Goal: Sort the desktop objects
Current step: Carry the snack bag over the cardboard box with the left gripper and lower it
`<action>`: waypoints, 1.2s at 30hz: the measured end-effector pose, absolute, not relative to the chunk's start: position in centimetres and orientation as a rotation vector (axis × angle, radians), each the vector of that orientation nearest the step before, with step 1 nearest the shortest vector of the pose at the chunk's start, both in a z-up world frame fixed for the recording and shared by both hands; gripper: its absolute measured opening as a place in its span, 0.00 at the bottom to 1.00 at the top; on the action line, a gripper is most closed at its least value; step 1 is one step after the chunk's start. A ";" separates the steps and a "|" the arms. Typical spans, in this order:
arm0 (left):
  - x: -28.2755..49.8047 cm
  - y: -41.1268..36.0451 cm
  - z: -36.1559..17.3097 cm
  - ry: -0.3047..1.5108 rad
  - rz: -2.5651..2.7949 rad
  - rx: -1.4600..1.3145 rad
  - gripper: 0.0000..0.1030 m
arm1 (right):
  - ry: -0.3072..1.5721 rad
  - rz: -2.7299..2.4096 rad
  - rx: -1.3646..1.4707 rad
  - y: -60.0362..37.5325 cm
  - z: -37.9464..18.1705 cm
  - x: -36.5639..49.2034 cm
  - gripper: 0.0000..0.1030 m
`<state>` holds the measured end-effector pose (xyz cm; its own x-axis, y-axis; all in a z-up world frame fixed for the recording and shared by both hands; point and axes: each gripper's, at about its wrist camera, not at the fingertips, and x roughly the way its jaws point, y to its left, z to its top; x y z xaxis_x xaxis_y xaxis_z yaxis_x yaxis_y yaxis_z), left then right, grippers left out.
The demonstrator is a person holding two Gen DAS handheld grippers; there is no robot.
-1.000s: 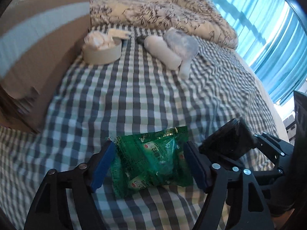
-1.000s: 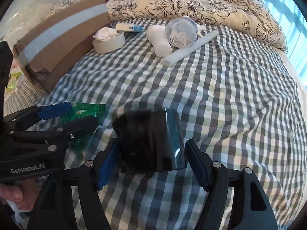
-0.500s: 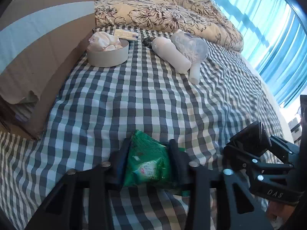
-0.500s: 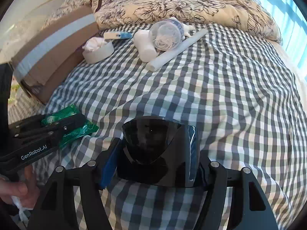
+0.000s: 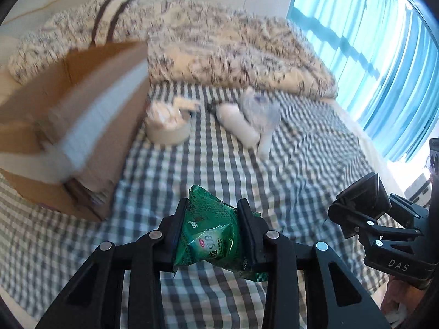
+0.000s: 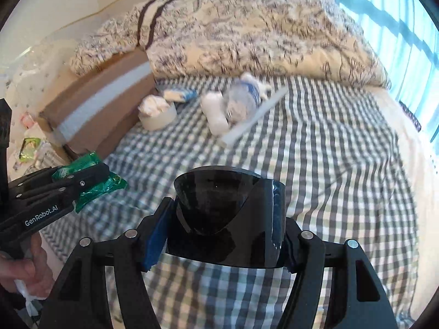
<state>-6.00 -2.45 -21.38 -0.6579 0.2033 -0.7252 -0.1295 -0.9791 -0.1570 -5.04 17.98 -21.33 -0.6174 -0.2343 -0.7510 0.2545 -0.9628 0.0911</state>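
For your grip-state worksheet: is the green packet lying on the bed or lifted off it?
Lifted: the left tongs pinch the green packet clear of the checked sheet.

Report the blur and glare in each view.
Left wrist view: cardboard box and quilt smeared by motion blur, green packet in the left tool sharp, curtain bright. Right wrist view: far items blurred, black container in the right tool sharp, reflecting faintly.

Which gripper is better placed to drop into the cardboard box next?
Left, probably. The left gripper with its green packet sits nearer the cardboard box; the right gripper holds the black case farther right.
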 end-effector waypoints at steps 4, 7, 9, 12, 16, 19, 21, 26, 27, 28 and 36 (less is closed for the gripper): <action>-4.5 -3.6 -18.3 -0.139 2.747 -1.120 0.34 | 0.030 -2.634 1.136 17.2 -18.6 -4.0 0.64; -3.1 -4.7 -15.8 -0.139 2.796 -1.051 0.34 | 0.042 -2.654 1.072 16.4 -16.3 -3.0 0.64; -2.3 -5.4 -14.0 -0.141 2.826 -1.006 0.34 | 0.048 -2.666 1.030 15.7 -14.8 -2.4 0.64; -1.1 -6.3 -11.9 -0.133 2.866 -0.947 0.34 | 0.041 -2.674 0.973 14.7 -12.8 -1.8 0.64; 0.1 -7.8 -9.2 -0.125 2.911 -0.884 0.35 | 0.051 -2.675 0.920 13.1 -10.7 -1.2 0.64; 0.9 -9.0 -7.4 -0.113 2.946 -0.834 0.35 | 0.050 -2.668 0.873 11.9 -9.1 -0.8 0.64; 1.3 -10.3 -6.2 -0.117 2.975 -0.809 0.35 | 0.054 -2.664 0.841 10.8 -8.0 -0.6 0.64; 1.9 -13.0 -4.1 -0.114 3.036 -0.758 0.35 | 0.052 -2.646 0.779 8.2 -5.9 -0.8 0.64; 1.9 -13.6 -3.8 -0.116 3.046 -0.755 0.35 | 0.049 -2.640 0.768 7.6 -5.5 -0.9 0.64; 1.9 -13.9 -3.7 -0.120 3.052 -0.753 0.35 | 0.048 -2.636 0.758 7.1 -5.2 -1.1 0.64; -0.2 -17.4 -2.6 -0.106 3.091 -0.762 0.35 | 0.070 -2.584 0.714 2.7 -3.9 -3.1 0.64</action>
<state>-0.16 -17.45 -2.57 -0.8848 -0.0262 -0.4653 0.0581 -0.9968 -0.0543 -3.10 2.68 -3.89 -0.7618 -0.4141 -0.4982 0.4405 -0.8950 0.0702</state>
